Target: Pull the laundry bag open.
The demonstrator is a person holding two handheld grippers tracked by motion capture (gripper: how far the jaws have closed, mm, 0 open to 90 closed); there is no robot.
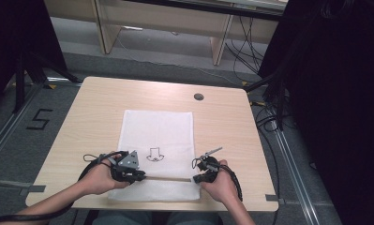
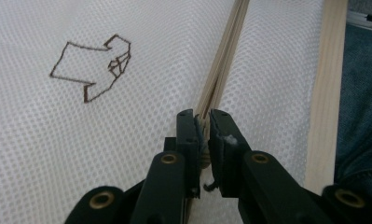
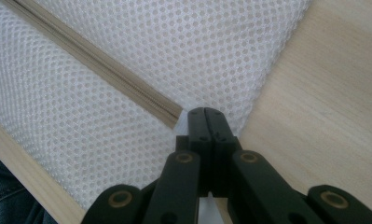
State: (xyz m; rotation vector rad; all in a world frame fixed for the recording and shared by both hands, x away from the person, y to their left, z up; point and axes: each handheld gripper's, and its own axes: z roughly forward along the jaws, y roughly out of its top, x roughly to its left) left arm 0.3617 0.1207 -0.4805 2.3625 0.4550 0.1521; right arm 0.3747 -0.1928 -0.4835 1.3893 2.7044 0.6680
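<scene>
Both grippers, left gripper (image 2: 203,122) and right gripper (image 3: 205,113), pinch the white mesh cloth (image 1: 159,129) at its zipper line; folding looks barely begun, most cloth lying flat

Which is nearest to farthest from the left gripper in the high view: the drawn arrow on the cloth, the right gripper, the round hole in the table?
From the left gripper:
1. Drawn arrow, on the white cloth just up and right of it.
2. Right gripper, across the cloth at its right edge.
3. Round hole, far side of the table, right of centre.
</scene>
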